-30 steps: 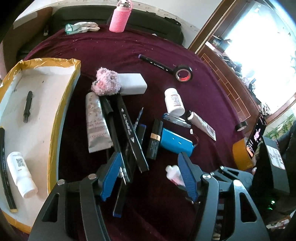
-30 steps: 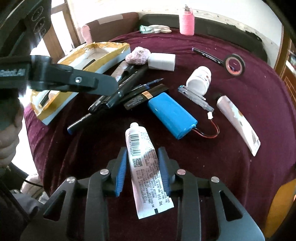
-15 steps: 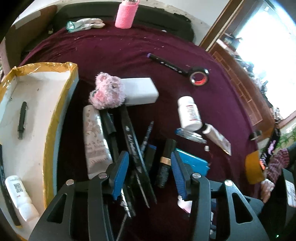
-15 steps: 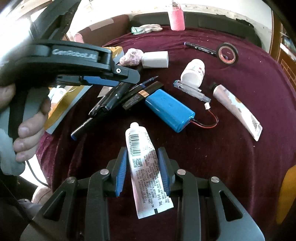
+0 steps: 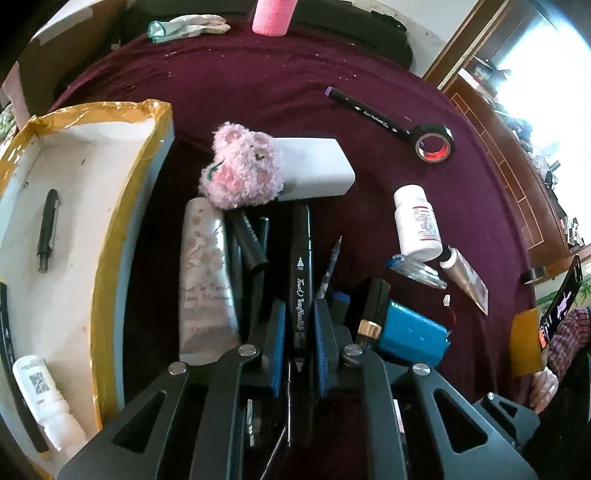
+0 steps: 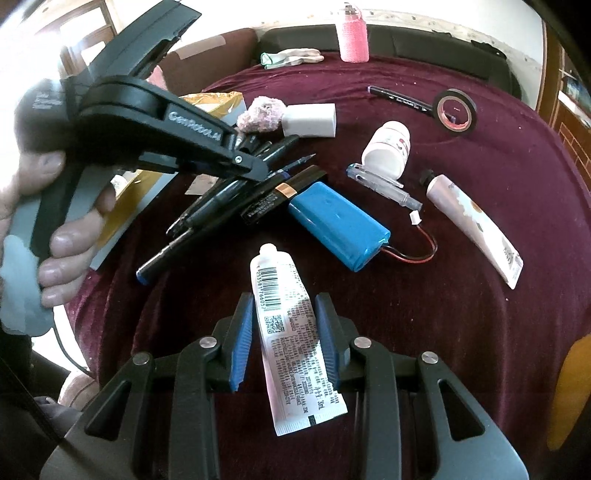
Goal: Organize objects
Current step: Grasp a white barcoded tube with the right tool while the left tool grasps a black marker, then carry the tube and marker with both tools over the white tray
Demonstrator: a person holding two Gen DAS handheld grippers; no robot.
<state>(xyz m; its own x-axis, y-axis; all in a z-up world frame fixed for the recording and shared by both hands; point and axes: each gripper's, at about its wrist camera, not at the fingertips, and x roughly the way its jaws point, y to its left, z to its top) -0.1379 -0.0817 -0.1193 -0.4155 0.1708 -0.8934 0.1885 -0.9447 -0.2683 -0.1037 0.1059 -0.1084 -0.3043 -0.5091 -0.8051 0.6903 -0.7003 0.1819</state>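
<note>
My left gripper (image 5: pixel 300 321) is shut on a black marker (image 5: pixel 300 273) that lies in a pile of pens and tubes on the maroon cloth. In the right wrist view the left gripper (image 6: pixel 255 168) reaches into that pile from the left. My right gripper (image 6: pixel 284 325) straddles a white tube (image 6: pixel 291 332) with a barcode; its blue pads stand a little apart from the tube's sides. A white box with yellow tape (image 5: pixel 74 206) sits at the left and holds a pen (image 5: pixel 47 229) and a small white bottle (image 5: pixel 40 391).
On the cloth lie a pink plush (image 5: pixel 240 173), a white block (image 5: pixel 314 166), a floral tube (image 5: pixel 205 273), a blue battery pack (image 6: pixel 338 225), a white pill bottle (image 6: pixel 388 147), a tape roll (image 6: pixel 455 112), another marker (image 5: pixel 365 112) and a second tube (image 6: pixel 472 225). A pink bottle (image 6: pixel 353 33) stands at the back.
My left gripper moved forward into the pile and closed from wide open onto the black marker. The right gripper stayed over the white tube.
</note>
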